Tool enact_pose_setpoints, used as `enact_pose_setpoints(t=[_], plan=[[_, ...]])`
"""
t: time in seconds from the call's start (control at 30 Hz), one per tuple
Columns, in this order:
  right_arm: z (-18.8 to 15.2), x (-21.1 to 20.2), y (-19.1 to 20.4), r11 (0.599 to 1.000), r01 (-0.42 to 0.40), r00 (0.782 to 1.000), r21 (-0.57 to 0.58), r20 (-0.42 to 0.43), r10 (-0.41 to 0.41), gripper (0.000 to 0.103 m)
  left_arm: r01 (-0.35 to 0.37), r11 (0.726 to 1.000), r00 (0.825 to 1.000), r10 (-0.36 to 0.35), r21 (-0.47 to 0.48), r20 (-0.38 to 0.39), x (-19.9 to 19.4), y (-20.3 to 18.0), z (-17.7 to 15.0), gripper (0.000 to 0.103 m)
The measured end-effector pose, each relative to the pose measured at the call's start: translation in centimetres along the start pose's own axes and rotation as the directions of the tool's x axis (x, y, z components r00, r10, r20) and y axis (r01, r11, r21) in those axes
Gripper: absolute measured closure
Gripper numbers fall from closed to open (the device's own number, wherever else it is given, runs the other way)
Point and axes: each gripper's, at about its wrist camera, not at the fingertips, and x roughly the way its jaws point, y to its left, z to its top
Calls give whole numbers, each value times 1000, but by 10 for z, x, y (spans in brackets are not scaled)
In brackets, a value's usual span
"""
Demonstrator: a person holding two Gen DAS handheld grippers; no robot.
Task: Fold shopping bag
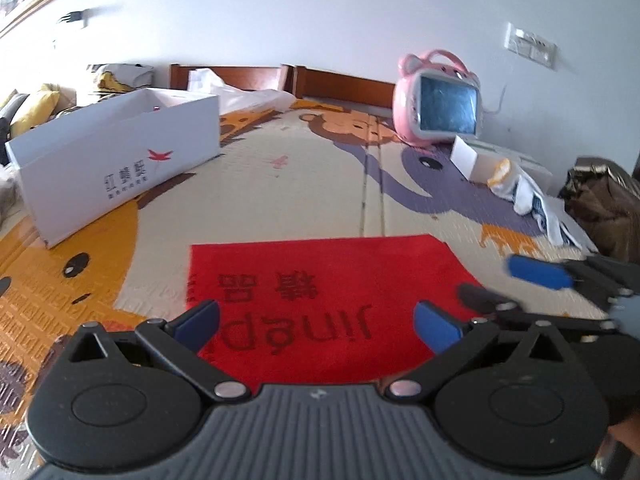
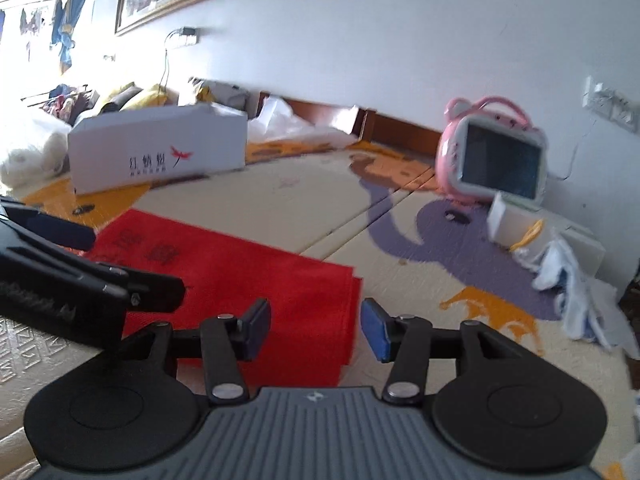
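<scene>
Two tongs [image 1: 316, 326] [image 2: 316, 330] spread empty, red shopping bag [image 1: 320, 300] flat, white box [image 1: 116, 168] beyond

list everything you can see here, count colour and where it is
shopping bag: one, red with dark lettering, lying flat on the mat in front of both grippers
play mat: one, cream with orange, brown and purple animal prints, under everything
box: one, white with a red dragonfly mark, open top, far left on the mat
toy screen: one, pink with a dark screen, by the far wall on the right
small box: one, white, just in front of the toy screen
plastic bags: clear white, count unclear, behind the box by the wooden rail
wall switches: one white panel, on the wall upper right
left gripper: one, black with blue pads, open over the bag's near edge
right gripper: one, black with blue pads, open at the bag's right edge
</scene>
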Motion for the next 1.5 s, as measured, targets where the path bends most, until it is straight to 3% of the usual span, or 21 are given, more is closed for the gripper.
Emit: enact_pose_setpoints(t=[0.1,0.17,0.2,0.4,0.67,0.9,1.13,1.33,1.5], plan=[[6,-25,-1,995,13,998,97,60,-19,38,-20,1000,1000,20,-7,-3,-9,7,1,1],[10,-41,8,989,34,993,143,110,-50,21,-56,998,998,56,-7,-24,-15,13,0,1],[11,-45,15,988,54,989,147,128,-74,20,-75,997,997,74,-3,-36,-19,16,-2,1],[16,-63,63,977,206,961,59,174,-213,20,-93,996,990,94,11,-100,-42,32,-18,1],[14,-83,66,970,171,984,173,23,-177,20,-46,997,989,55,65,-138,-59,29,-40,1],[-1,-97,71,957,184,982,223,-13,-186,20,24,990,987,-1,138,-161,-49,12,-50,1],[3,-97,77,943,227,972,242,2,-235,18,10,985,995,7,171,-96,-49,10,-48,1],[6,-98,81,929,263,961,259,15,-277,14,-3,997,997,9,81,-78,-43,31,-40,1],[21,-84,91,945,285,957,161,1,-289,14,-26,999,999,28,44,-43,-42,42,-36,1]])
